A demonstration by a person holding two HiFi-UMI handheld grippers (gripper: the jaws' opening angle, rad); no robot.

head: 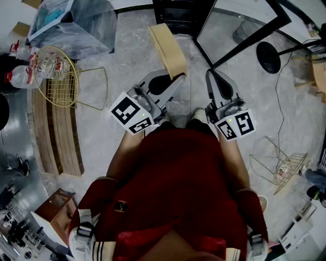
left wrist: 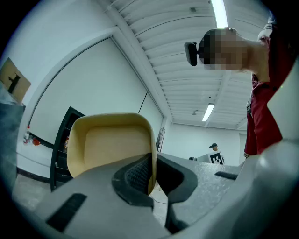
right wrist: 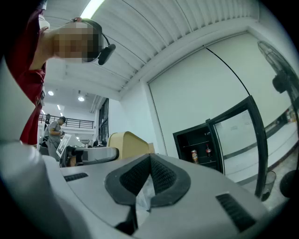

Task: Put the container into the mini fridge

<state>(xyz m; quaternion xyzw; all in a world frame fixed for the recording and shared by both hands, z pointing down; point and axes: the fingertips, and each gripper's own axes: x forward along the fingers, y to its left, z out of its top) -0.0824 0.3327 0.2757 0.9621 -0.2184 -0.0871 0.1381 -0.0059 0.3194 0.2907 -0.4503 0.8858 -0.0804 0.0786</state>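
The container (head: 167, 48) is a tan, rounded-corner plastic tub, held out in front of me above the floor. My left gripper (head: 172, 77) is shut on its wall; in the left gripper view the pads pinch the edge of the container (left wrist: 110, 140) at the left gripper (left wrist: 153, 175). My right gripper (head: 214, 77) is beside it, shut with nothing in it; its pads meet at the tips of the right gripper (right wrist: 150, 170). The black mini fridge (head: 178, 15) stands ahead with its glass door (head: 239, 30) swung open to the right. In the right gripper view the container (right wrist: 128, 142) sits left of the fridge (right wrist: 198, 147).
Drinks (right wrist: 194, 155) stand on a shelf inside the fridge. A gold wire basket (head: 58, 76), a slatted wooden bench (head: 56, 132) and plastic bottles (head: 20, 71) lie to the left. A fan base (head: 268, 57) and another wire basket (head: 288, 171) are on the right.
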